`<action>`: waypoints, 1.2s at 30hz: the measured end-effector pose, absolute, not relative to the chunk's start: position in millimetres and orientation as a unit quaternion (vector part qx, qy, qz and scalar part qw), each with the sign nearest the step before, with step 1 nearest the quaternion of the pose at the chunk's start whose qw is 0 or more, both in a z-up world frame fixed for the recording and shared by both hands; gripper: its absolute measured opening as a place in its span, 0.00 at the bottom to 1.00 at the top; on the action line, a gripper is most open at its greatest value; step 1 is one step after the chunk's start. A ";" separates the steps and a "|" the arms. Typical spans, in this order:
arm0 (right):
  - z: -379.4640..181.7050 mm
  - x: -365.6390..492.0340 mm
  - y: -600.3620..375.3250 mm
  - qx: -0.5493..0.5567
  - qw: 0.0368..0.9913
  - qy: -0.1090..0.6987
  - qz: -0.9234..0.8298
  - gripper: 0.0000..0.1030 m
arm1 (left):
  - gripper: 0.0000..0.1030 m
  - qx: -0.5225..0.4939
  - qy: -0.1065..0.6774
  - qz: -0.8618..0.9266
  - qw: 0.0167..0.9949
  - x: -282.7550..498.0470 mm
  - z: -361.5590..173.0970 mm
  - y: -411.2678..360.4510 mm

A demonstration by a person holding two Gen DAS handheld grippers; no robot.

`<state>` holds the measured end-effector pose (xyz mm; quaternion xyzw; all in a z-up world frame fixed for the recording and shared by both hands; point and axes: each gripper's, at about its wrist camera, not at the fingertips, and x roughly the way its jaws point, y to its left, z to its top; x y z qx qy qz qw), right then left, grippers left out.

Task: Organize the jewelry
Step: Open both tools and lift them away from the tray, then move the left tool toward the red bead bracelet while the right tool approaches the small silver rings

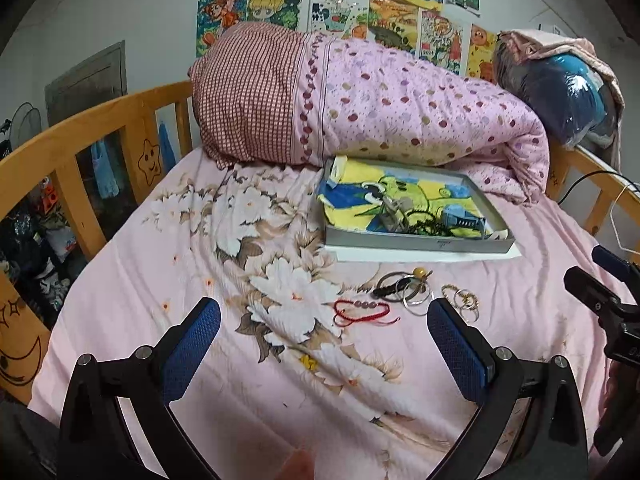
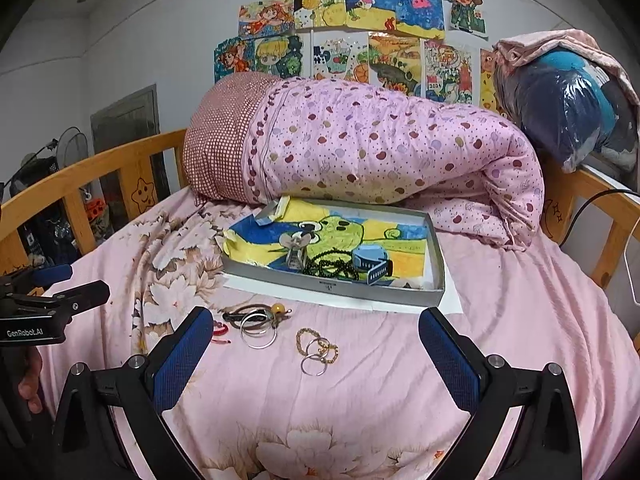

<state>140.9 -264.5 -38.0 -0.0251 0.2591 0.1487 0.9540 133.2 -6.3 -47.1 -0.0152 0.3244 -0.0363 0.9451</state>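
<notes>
A shallow grey box (image 1: 416,241) (image 2: 332,287) lined with a cartoon picture lies on the pink bed and holds a watch, dark beads and a blue strap (image 2: 370,266). In front of it lie loose pieces: a red cord bracelet (image 1: 360,312), silver bangles (image 1: 416,296) (image 2: 258,334), a black band with a yellow bead (image 2: 276,309), and small rings with a gold chain (image 1: 464,300) (image 2: 316,352). My left gripper (image 1: 324,324) is open above the red bracelet. My right gripper (image 2: 316,334) is open above the rings. Both are empty.
A rolled pink quilt (image 1: 380,108) (image 2: 360,144) lies behind the box. Wooden bed rails (image 1: 80,136) (image 2: 600,208) run along both sides. A plastic-wrapped blue bundle (image 2: 568,108) sits on the right rail. Drawings (image 2: 360,20) cover the wall.
</notes>
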 end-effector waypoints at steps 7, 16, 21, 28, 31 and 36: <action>-50.1 146.2 -262.0 -0.026 0.948 0.285 0.141 1.00 | 0.98 -0.013 0.350 -0.024 0.936 141.5 -58.7 -3.5; -63.1 152.0 -262.5 -0.005 0.939 0.311 0.145 1.00 | 0.98 -0.021 0.377 -0.013 0.926 150.2 -70.4 0.9; -71.4 158.0 -262.0 0.000 0.934 0.328 0.143 1.00 | 0.98 -0.024 0.388 -0.010 0.921 155.9 -75.6 3.5; -85.2 165.6 -260.7 0.003 0.927 0.350 0.137 1.00 | 0.98 -0.023 0.410 -0.006 0.912 168.6 -89.1 4.1; -92.1 169.0 -260.9 0.007 0.924 0.359 0.135 1.00 | 0.98 -0.018 0.416 -0.005 0.909 171.5 -94.2 4.0; -104.8 175.5 -262.1 0.004 0.919 0.371 0.133 1.00 | 0.98 -0.008 0.429 -0.007 0.903 177.1 -104.1 4.3</action>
